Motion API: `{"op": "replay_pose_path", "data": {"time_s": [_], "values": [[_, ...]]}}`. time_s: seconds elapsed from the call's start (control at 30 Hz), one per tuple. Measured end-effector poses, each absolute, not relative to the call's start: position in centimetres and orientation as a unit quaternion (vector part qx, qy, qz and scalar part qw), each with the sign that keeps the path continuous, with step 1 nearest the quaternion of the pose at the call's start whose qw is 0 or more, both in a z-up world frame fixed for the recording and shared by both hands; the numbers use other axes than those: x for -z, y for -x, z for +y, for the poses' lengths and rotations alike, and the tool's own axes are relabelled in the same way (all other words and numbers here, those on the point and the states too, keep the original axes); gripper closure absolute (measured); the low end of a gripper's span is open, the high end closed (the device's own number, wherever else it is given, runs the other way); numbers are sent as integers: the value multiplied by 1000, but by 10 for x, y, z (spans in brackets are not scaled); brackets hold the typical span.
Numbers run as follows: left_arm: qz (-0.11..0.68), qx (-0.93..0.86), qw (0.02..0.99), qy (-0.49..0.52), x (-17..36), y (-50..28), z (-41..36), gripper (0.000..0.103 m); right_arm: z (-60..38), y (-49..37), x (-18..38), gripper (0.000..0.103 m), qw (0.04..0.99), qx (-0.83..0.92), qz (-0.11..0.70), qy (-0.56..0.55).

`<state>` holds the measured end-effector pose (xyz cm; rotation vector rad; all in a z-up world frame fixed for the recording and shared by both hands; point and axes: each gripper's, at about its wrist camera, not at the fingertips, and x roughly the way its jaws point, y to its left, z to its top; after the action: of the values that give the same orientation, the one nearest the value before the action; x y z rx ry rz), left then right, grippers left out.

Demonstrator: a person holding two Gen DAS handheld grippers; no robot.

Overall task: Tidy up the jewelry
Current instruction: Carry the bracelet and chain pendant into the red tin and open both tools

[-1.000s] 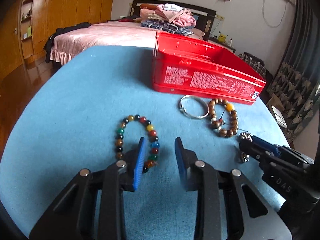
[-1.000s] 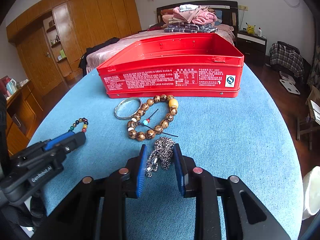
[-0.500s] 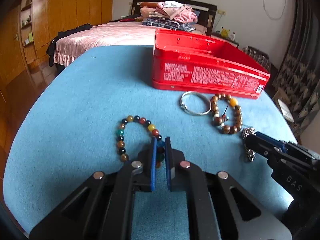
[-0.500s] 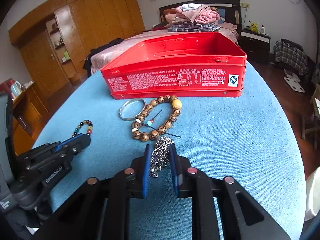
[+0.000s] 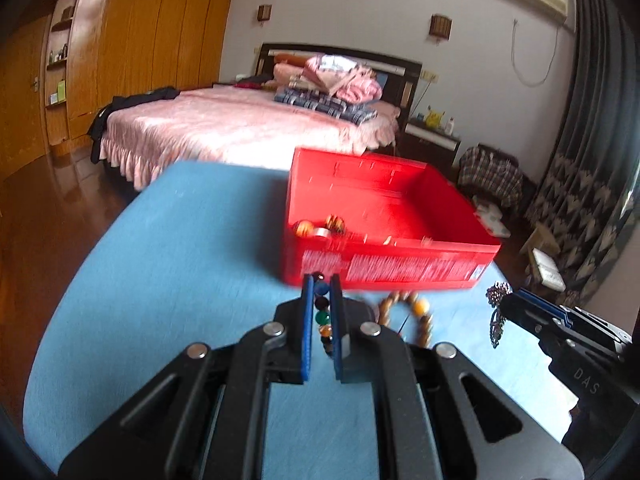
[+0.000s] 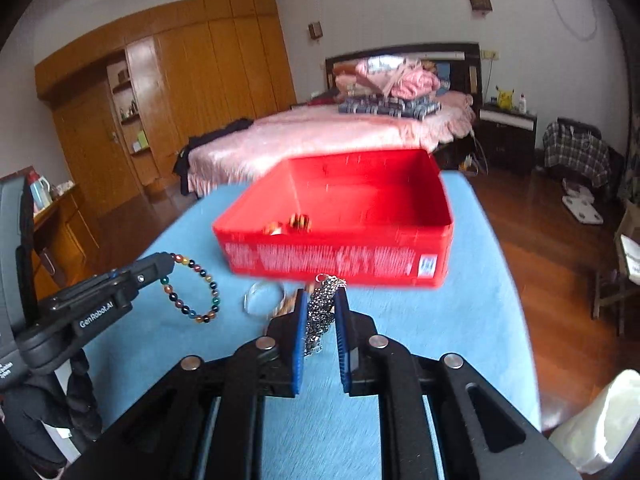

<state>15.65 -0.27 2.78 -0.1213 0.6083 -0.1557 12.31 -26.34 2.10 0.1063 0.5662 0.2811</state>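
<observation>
Pinching close on their loads, both grippers hold jewelry clear of the blue surface: the left gripper clamps the multicolored bead bracelet, hanging in a loop, and the right gripper clamps the silver chain. Beyond them a silver bangle and a brown bead bracelet lie just before the open red tin, likely the destination, with a few pieces already inside.

A pink-covered bed stands before white walls, beside a wooden wardrobe on glossy wood floor.
</observation>
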Motion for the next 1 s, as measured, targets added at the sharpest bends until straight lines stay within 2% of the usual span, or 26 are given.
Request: {"op": "replay_pose_path", "data": {"time_s": [0.23,0.43,0.77,0.8,0.83,0.87,0.9,1.0], "values": [[241,102,962,78,-68,-178,-13,97,-273,-157,-57,89,961,-132,236,-50],[211,119,968,65,-86,-216,-35,97,-279,-195,-60,89,963,-120,232,-60],[269,112,956,41,-48,-285,-51,95,-277,-249,-31,88,957,-115,261,-50],[274,111,954,41,-46,-290,-50,91,-276,-251,-28,85,958,-107,262,-46],[279,110,953,43,-44,-293,-48,82,-276,-250,-27,67,958,-103,263,-45],[280,106,953,45,-44,-293,-43,52,-276,-249,-26,50,959,-100,263,-45],[277,99,955,47,-44,-291,-39,31,-277,-247,-26,46,960,-95,260,-45],[268,91,958,44,-45,-281,-28,27,-277,-236,-24,39,961,-90,259,-39]]}}
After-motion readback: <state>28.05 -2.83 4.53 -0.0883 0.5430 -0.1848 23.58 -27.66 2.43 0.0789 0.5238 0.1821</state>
